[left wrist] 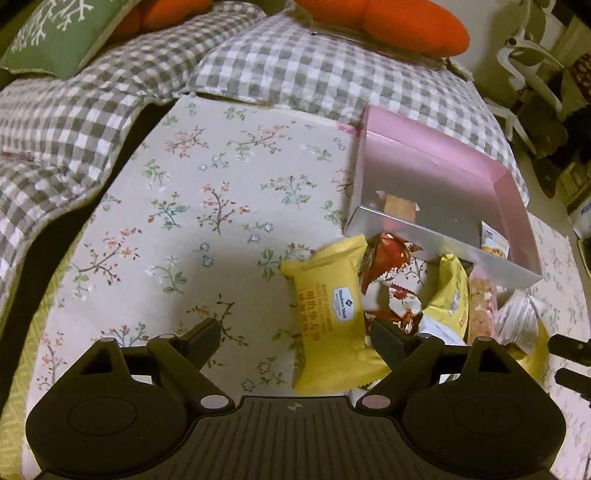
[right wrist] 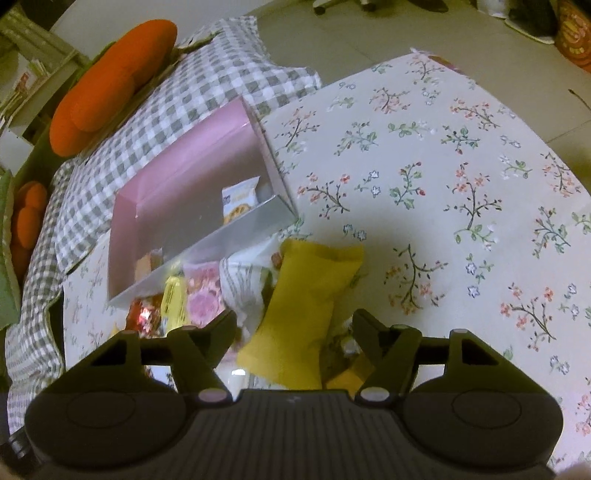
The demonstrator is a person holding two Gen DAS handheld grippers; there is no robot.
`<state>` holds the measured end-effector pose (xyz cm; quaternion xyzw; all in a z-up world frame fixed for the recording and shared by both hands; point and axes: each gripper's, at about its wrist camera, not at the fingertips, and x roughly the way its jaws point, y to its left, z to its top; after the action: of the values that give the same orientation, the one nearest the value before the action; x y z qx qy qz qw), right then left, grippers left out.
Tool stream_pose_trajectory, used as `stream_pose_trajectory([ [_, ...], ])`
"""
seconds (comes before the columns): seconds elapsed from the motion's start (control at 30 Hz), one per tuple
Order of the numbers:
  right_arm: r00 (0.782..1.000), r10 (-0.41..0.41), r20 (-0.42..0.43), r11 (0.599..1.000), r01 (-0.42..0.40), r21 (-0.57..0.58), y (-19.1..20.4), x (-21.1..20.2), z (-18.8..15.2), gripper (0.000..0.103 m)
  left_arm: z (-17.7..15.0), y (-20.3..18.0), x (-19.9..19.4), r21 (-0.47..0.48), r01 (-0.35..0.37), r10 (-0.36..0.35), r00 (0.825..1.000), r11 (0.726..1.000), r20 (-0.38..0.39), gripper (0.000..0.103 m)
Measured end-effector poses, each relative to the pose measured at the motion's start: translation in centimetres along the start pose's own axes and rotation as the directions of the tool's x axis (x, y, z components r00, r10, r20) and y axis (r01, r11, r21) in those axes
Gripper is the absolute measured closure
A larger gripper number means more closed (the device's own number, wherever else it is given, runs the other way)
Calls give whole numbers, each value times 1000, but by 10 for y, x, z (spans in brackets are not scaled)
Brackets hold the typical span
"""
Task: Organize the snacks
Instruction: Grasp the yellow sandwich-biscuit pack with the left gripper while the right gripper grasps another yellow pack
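Note:
A pink box (left wrist: 436,173) with a silver front wall lies on the floral cloth and holds a couple of snack packets (left wrist: 400,204). A pile of wrapped snacks lies in front of it: a yellow packet (left wrist: 328,310), red packets (left wrist: 388,258), a pink one (left wrist: 480,302). My left gripper (left wrist: 295,334) is open, hovering over the yellow packet. My right gripper (right wrist: 293,325) is open above a plain yellow packet (right wrist: 303,306) beside the box (right wrist: 192,173). Its fingertips also show at the right edge of the left wrist view (left wrist: 570,347).
The floral cloth (right wrist: 443,184) covers a low table. Grey checked cushions (left wrist: 314,70), orange pillows (right wrist: 114,74) and a green pillow (left wrist: 55,33) lie behind it. A white chair (left wrist: 524,62) stands at the far right on the floor.

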<state>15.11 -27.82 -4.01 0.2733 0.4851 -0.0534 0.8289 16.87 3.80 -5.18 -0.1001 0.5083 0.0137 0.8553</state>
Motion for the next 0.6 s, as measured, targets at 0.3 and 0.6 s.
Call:
stream_pose_trajectory([
  [0.3, 1000, -26, -7, 998, 26, -54, 7, 13, 1, 45, 5, 2, 20, -15, -4, 3, 1000, 1000, -26, 13],
  [0.6, 996, -88, 5, 980, 88, -180, 23, 29, -3, 49, 3, -3, 41, 2, -11, 11, 998, 1000, -57, 13],
])
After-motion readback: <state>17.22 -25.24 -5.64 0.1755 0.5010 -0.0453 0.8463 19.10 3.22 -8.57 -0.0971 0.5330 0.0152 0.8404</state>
